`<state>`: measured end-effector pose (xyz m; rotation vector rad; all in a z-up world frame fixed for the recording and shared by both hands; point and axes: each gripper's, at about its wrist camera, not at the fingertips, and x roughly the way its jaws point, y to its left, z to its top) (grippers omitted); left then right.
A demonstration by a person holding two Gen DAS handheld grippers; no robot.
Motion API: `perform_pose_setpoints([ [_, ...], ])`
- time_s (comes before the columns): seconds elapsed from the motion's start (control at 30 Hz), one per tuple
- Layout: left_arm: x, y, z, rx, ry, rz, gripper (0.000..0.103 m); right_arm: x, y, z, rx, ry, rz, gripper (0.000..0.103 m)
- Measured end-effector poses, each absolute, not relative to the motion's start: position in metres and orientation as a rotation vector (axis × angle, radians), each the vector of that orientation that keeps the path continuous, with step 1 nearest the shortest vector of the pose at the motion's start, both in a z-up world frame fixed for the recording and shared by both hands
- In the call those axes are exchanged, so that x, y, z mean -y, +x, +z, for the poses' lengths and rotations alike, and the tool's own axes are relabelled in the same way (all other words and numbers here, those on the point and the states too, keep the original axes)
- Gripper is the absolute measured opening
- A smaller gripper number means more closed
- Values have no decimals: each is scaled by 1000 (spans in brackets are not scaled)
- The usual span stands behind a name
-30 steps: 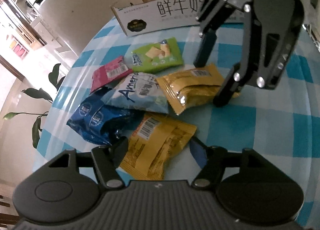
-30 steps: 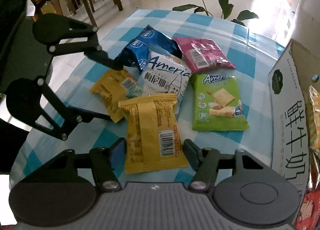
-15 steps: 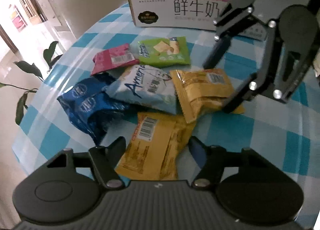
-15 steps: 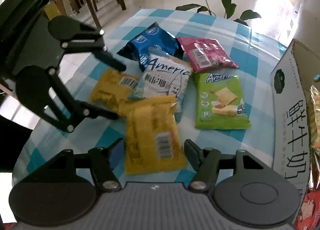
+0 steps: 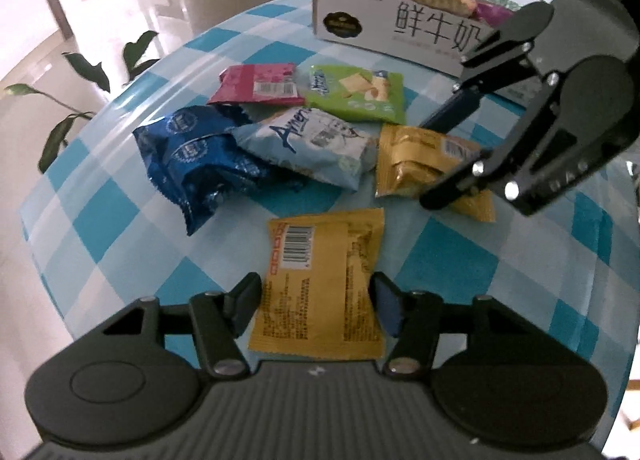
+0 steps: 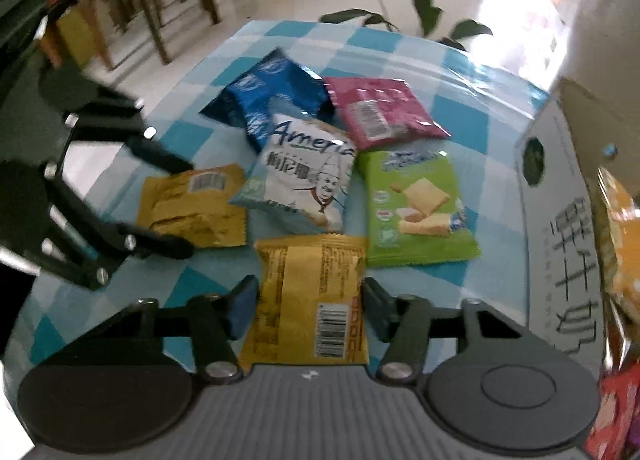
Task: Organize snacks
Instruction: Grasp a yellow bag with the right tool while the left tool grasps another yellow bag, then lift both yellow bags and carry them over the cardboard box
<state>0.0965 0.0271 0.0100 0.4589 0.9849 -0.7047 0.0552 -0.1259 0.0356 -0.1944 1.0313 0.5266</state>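
Both closing — left hand-held gripper (image 5: 316,302) pinches one yellow packet (image 5: 320,284), right hand-held gripper (image 6: 306,306) pinches the other yellow packet (image 6: 310,296), on the table (image 5: 460,276).

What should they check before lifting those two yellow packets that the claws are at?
1. Left claw astride left packet, jaws closing, pads at its sides: ok.
2. Right claw astride right packet, jaws closing, pads at its sides: ok.
3. Left packet clear of blue packet: ok.
4. Box open on top: ok.
5. Room left in box: cannot tell.
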Motion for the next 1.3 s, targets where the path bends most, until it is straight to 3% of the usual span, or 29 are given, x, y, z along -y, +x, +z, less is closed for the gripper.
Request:
perform_pose_setpoints([
  [0.1,-26,97,11,-1018,420,-644,59,127,54,36,-1036,-169,491,52],
  [0.33,-18,79,15,-1072,392,-562,50,126,35,61,-994,-108,448,52],
  [0.53,-20,65,21,-1079,407,-480,49,134,21,77,-963,-45,389,52],
  [0.97,-50,66,66,-964,35,-243,49,140,18,102,-870,46,299,52],
  [1.3,-42,67,90,-802,-40,-142,49,147,30,116,-813,66,251,52],
])
